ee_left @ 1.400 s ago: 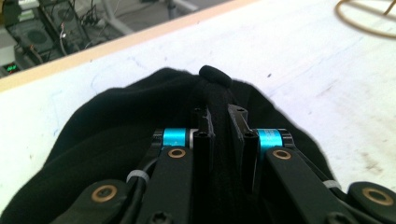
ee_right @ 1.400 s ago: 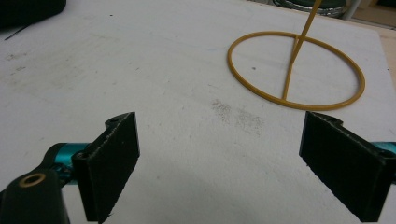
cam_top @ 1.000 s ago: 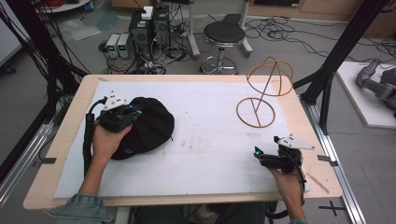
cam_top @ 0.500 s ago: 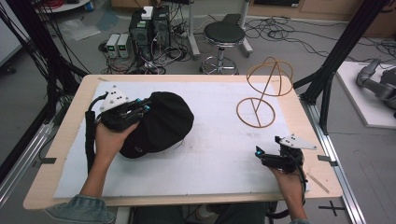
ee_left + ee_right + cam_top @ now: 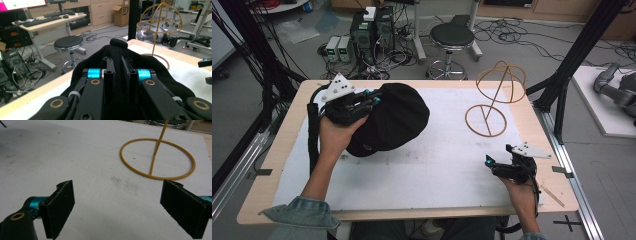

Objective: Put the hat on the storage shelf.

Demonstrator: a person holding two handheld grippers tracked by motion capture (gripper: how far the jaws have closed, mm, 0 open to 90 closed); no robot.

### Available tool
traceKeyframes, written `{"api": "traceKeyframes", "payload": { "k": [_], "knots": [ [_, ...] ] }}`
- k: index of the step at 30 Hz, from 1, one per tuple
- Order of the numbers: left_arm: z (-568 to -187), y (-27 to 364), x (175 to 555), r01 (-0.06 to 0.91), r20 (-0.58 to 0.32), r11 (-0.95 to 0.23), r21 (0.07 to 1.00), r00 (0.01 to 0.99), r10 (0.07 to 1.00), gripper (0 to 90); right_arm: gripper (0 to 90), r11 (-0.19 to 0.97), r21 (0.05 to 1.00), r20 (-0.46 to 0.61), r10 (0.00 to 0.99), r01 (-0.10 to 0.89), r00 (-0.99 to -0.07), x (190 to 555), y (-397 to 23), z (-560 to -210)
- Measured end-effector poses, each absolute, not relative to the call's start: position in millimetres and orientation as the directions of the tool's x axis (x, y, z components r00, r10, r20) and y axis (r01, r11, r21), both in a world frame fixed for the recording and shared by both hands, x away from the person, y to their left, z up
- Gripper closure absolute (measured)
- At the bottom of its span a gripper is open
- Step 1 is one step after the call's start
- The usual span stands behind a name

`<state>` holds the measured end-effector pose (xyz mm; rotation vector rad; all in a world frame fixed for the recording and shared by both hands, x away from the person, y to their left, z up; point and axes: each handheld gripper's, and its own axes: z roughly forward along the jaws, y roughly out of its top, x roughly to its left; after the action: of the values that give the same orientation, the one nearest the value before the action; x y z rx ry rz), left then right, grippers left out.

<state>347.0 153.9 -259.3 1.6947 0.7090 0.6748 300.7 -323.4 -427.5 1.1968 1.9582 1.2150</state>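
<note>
A black cap [image 5: 392, 117] hangs lifted over the left half of the table, its button top [image 5: 119, 42] facing away from the left gripper view's camera. My left gripper [image 5: 371, 101] is shut on the cap's edge, and in the left gripper view its jaws pinch the black fabric [image 5: 120, 75] between them. A yellow wire hat stand [image 5: 494, 97] with a round base ring [image 5: 157, 157] and a domed top [image 5: 160, 17] stands at the back right. My right gripper [image 5: 490, 164] rests low near the front right, open, with bare mat between its pads [image 5: 61, 207].
A white mat [image 5: 437, 165] covers most of the wooden table [image 5: 277, 165]. Behind the table stand a black stool [image 5: 452, 37], computer boxes and loose cables on the floor. A black frame post [image 5: 572, 65] rises at the right corner.
My left gripper has lifted the cap off the mat and carried it right and toward the back. The right gripper has stayed in place, open.
</note>
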Motion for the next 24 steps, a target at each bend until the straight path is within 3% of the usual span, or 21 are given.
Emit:
{"api": "traceKeyframes", "payload": {
  "k": [24],
  "knots": [
    [-209, 89, 388, 0.046, 0.081, -0.160, 0.986, 0.710, 0.699, 82.1, 13.3, 0.210, 0.899, -0.006, 0.884, 0.385, -0.467, 300, -326, -428]
  ]
}}
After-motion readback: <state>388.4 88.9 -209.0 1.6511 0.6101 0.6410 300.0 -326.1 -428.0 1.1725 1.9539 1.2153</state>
